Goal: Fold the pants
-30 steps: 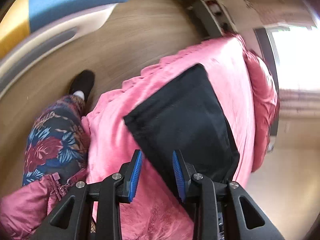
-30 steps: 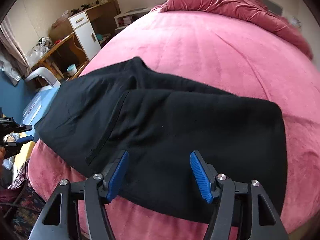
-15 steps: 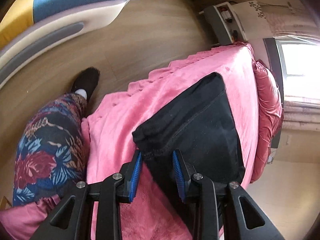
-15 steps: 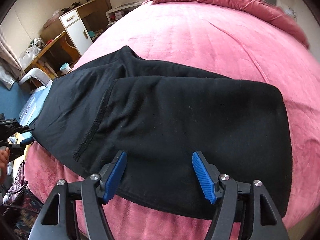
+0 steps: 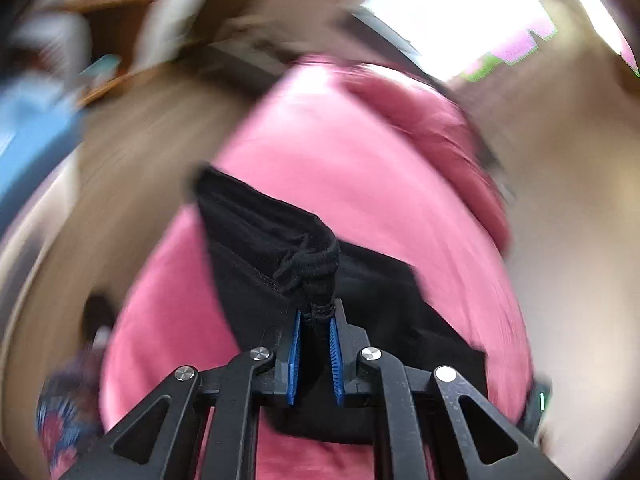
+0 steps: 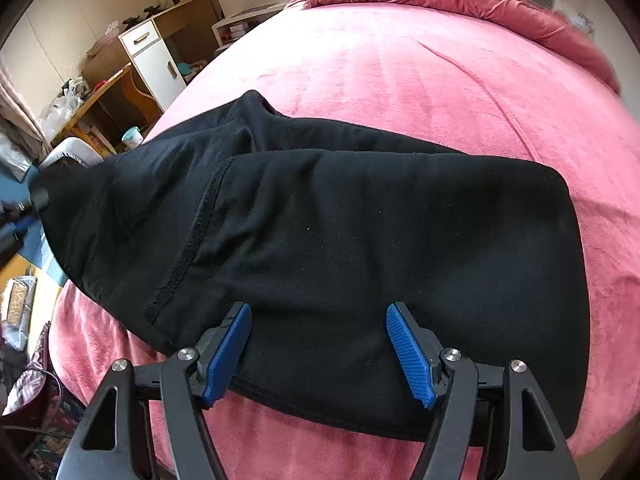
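Black pants (image 6: 340, 240) lie across the near edge of the pink bed (image 6: 420, 80), already folded at least once, one end bunched and lifted toward the bed's left edge. Left tool (image 5: 314, 354) is clenched on that bunched end; right tool (image 6: 320, 352) is released, jaws wide, poised over the pants' near hem. Step looks like another fold: next move probably needs the right tool to pin or grab the hem while the left carries its end across.

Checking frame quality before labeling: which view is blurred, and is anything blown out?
Left wrist view: heavy motion blur on floor and furniture, window blown out; left gripper and pinched black pants stay fairly sharp. Right wrist view: sharp, evenly lit; fisheye bulges the pink bed.
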A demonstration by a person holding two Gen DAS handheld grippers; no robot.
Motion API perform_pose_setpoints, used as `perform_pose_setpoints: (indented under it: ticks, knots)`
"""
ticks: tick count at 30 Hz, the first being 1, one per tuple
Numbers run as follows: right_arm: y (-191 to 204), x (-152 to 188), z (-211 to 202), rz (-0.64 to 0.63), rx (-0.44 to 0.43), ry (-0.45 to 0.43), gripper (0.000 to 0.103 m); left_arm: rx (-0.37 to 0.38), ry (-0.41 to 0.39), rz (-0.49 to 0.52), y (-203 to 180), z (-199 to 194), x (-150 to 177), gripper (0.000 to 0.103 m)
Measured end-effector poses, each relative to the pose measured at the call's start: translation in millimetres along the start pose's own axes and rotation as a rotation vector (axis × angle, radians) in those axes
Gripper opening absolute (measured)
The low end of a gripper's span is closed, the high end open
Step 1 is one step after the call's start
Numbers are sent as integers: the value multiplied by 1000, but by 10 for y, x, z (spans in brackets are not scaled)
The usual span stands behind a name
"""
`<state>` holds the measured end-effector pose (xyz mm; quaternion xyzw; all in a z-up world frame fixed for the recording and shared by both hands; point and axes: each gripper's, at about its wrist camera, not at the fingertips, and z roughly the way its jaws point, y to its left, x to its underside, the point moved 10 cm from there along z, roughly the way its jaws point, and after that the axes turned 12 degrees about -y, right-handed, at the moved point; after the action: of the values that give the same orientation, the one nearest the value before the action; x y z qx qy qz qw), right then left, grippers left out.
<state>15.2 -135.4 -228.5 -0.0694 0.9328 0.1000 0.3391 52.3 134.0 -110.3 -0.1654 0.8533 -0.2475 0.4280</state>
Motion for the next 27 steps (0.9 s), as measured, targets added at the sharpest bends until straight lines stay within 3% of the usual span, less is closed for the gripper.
perform_pose_setpoints:
  ticks: [4, 8, 11, 16, 27]
  knots:
    - [-45, -159, -153, 88, -70, -45, 71, 191, 87, 231, -847, 173, 341, 12]
    - [-44, -361, -317, 231, -242, -84, 71, 259, 174, 341, -1190, 321, 734, 12]
    - [-8, -479, -340, 315, -368, -83, 71, 276, 227, 368, -1258, 393, 941, 12]
    - [152, -572, -242, 410, -505, -47, 77, 259, 259, 398, -1243, 401, 1074, 12]
    - [669, -698, 56, 351, -583, 35, 77, 209, 264, 465, -1277, 395, 1106, 12]
